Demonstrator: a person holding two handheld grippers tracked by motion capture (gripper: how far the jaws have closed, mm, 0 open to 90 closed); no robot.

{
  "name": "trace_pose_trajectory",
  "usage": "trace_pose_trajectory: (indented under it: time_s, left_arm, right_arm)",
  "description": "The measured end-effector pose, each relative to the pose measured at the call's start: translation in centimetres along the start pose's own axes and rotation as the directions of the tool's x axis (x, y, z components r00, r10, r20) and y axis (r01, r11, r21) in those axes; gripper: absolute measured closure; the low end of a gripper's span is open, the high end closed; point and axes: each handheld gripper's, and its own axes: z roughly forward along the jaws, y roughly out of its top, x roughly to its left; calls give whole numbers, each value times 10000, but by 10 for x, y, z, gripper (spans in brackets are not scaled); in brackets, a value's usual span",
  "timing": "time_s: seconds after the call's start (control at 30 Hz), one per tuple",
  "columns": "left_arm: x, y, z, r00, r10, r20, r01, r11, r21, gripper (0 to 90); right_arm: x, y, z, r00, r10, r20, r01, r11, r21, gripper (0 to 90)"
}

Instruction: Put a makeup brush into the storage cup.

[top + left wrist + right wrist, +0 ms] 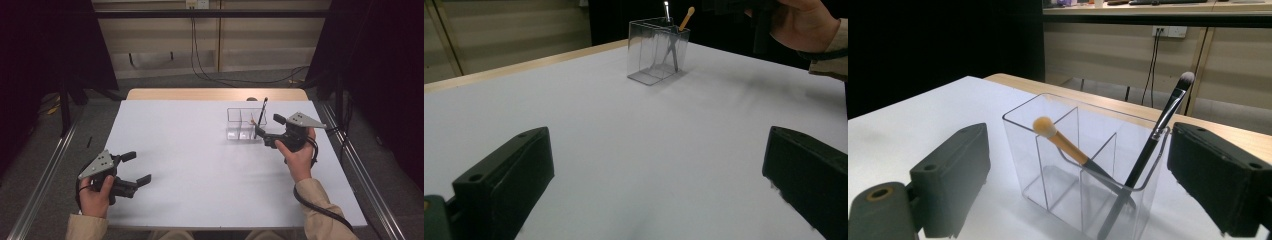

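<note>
Right gripper view: clear organizer [1083,165] with two brushes [1148,150] stands between the right gripper [1078,185]'s spread-apart, untouching fingers [953,175].

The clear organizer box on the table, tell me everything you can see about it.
The clear organizer box looks like transparent plastic, rectangular and open-topped, split by inner walls into compartments. It stands upright on the white table, toward its far right. Two makeup brushes lean inside it: a black-handled brush and a shorter orange-tipped brush, crossing low down. The right gripper sits beside it, open, not touching.
</note>
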Motion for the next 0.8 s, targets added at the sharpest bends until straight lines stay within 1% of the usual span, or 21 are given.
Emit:
trace_pose_trajectory:
  time_s: [0.07, 0.27, 0.37, 0.4, 0.43, 0.5, 0.53, 0.67, 0.8]
  left_arm:
    - [0, 0, 1, 10000, 82, 12, -82, 10000, 36, 1]
    - [-2, 0, 2, 9999, 81, 81, -82, 9999, 98, 1]
    - [-2, -1, 0, 10000, 40, 53, -41, 10000, 75, 1]
    - [-3, -1, -1, 10000, 36, 56, -37, 10000, 58, 0]
    - [-3, -1, -1, 10000, 85, 38, -85, 10000, 51, 1]
    - [-3, 0, -2, 10000, 50, 26, -50, 10000, 12, 0]
    - [-4, 0, -2, 10000, 15, 37, -15, 10000, -19, 1]
    - [-4, -1, -3, 10000, 67, 61, -67, 10000, 20, 0]
    - [-3, 0, -4, 10000, 35, 40, -35, 10000, -66, 0]
  right_arm:
    - [1, 0, -2, 10000, -17, -21, 17, 10000, -46, 93]
    - [3, -1, -10, 9998, -113, -179, 113, 9999, 9, 92]
    - [6, -2, -13, 9996, -150, -241, 151, 9999, 44, 88]
    - [6, -3, -14, 9994, -226, -273, 228, 9997, 63, 88]
    - [7, -3, -15, 9993, -185, -334, 189, 9998, 90, 87]
    - [9, -4, -18, 9991, -246, -355, 249, 9997, 85, 84]
    - [9, -5, -20, 9989, -181, -431, 184, 9998, 85, 84]
    - [13, -6, -26, 9980, -330, -534, 335, 9994, 83, 83]
    - [15, -6, -31, 9968, -396, -697, 407, 9991, 137, 72]
